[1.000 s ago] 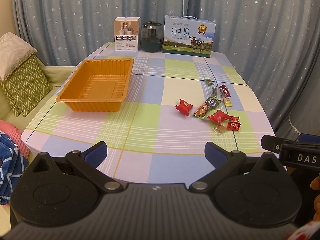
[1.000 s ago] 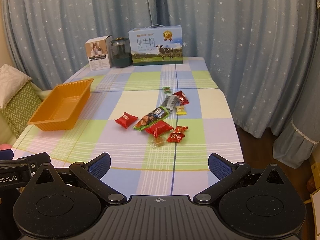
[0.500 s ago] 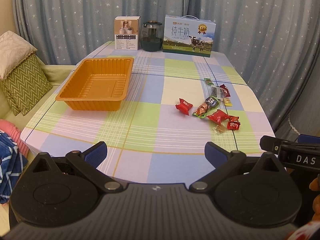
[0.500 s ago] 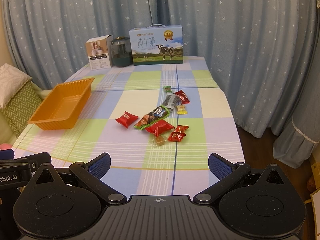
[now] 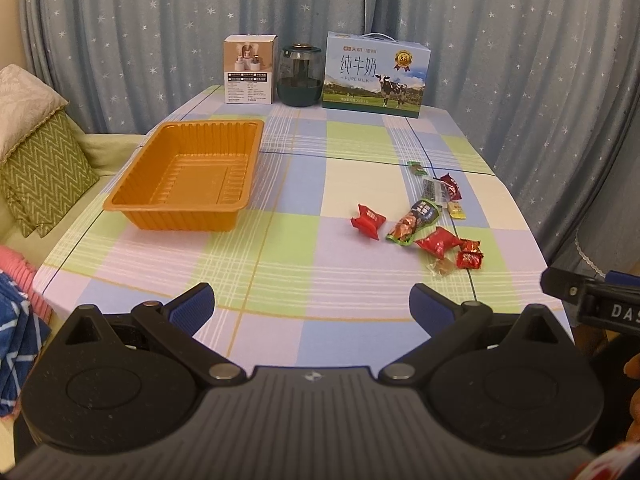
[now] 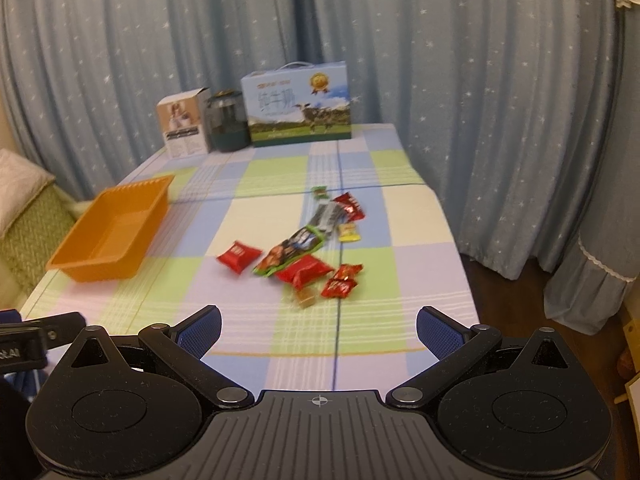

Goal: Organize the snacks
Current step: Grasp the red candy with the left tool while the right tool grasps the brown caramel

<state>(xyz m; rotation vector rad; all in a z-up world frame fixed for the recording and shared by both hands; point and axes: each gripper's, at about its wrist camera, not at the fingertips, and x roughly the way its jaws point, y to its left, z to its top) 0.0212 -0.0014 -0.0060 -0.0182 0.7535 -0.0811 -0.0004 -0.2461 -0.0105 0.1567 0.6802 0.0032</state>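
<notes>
An empty orange tray (image 5: 188,176) (image 6: 114,228) sits on the left half of the checked table (image 5: 304,276). Several wrapped snacks lie scattered on the right half: a red packet (image 5: 368,221) (image 6: 239,257), a long green packet (image 5: 414,222) (image 6: 292,250), another red packet (image 5: 438,242) (image 6: 305,273), small red candies (image 5: 470,255) (image 6: 340,282) and a clear-wrapped candy (image 5: 442,268) (image 6: 306,298). My left gripper (image 5: 312,306) hangs open over the table's near edge. My right gripper (image 6: 319,330) is open too, just short of the snack pile, holding nothing.
At the table's far end stand a white box (image 5: 250,69), a dark glass jar (image 5: 301,76) and a blue milk carton (image 5: 376,76). Blue starred curtains hang behind and to the right. Cushions (image 5: 36,160) lie on a sofa left of the table.
The right gripper has moved forward and tipped toward the snack pile; its view is blurred by motion. The left gripper has stayed almost still.
</notes>
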